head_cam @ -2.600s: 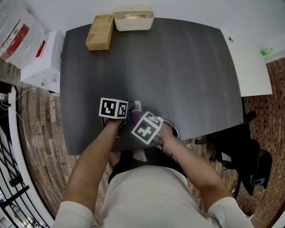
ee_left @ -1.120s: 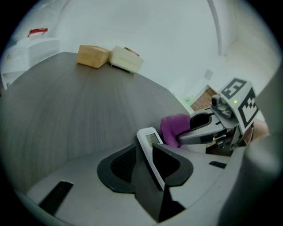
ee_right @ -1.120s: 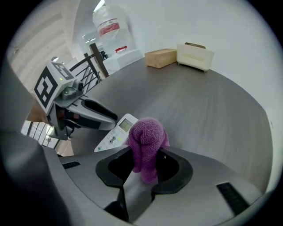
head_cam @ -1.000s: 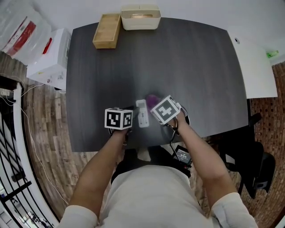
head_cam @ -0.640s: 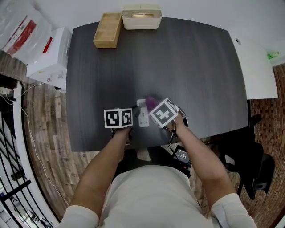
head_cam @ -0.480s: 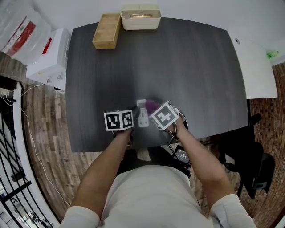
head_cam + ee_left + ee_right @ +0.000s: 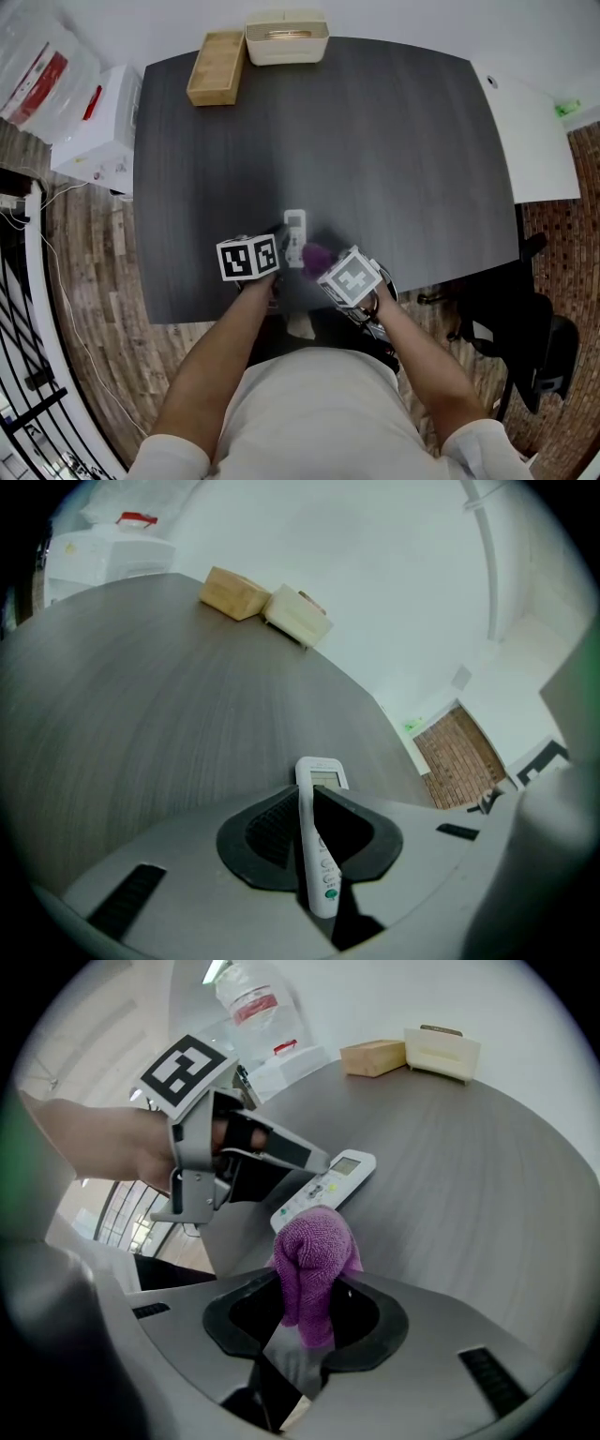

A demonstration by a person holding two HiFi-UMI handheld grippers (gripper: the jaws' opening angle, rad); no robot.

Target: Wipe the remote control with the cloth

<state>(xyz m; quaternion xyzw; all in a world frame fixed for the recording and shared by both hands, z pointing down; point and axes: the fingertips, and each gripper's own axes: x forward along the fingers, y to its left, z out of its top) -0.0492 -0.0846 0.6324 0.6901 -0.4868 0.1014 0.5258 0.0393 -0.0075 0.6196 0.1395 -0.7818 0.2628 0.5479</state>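
left claw [image 7: 307, 808] pinched the remote [image 7: 322, 776] by its near end; right claw [image 7: 314, 1290] gripped the cloth [image 7: 314, 1246] just beside the remote, which likely wanted light, lengthwise strokes.

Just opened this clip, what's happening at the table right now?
A person works at a dark table with a handheld gripper in each hand. The left gripper has just been closing its jaws and pinches the white remote control by its long sides. The right gripper is shut on a bunched purple cloth, held at the remote's button end. Whether the cloth touches it yet is unclear.
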